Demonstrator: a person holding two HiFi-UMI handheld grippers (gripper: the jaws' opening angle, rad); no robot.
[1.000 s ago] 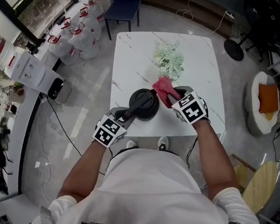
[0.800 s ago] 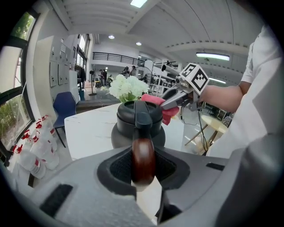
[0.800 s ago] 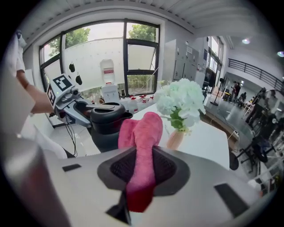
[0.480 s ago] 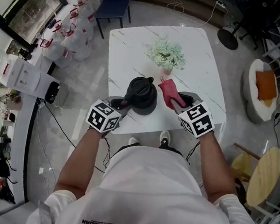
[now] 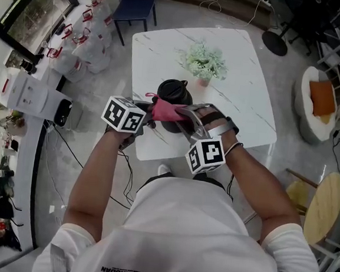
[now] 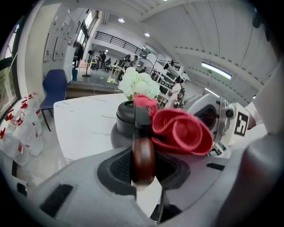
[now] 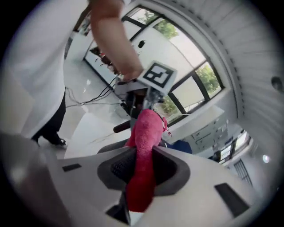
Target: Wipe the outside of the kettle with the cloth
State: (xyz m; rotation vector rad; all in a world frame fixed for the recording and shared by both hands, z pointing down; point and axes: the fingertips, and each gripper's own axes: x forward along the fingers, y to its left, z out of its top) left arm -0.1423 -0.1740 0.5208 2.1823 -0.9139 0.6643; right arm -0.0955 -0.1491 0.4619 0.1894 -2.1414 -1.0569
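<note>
L hand-held gripper (image 6: 143, 166) half-closed, clamped on brown wooden handle (image 6: 143, 153) of round black kettle (image 5: 175, 94). R hand-held gripper (image 7: 142, 170) pinches pink-red cloth (image 5: 165, 109) against kettle, by handle. Kettle near white marble counter's (image 5: 240, 79) front; pale-green plant (image 5: 204, 61) behind.

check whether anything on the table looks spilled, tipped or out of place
Nothing stands out. The kettle is upright, its brown handle clamped in the left gripper jaws; the right gripper jaws pinch the red cloth beside that handle. The flowers stand upright on the white table, and no spill shows.
</note>
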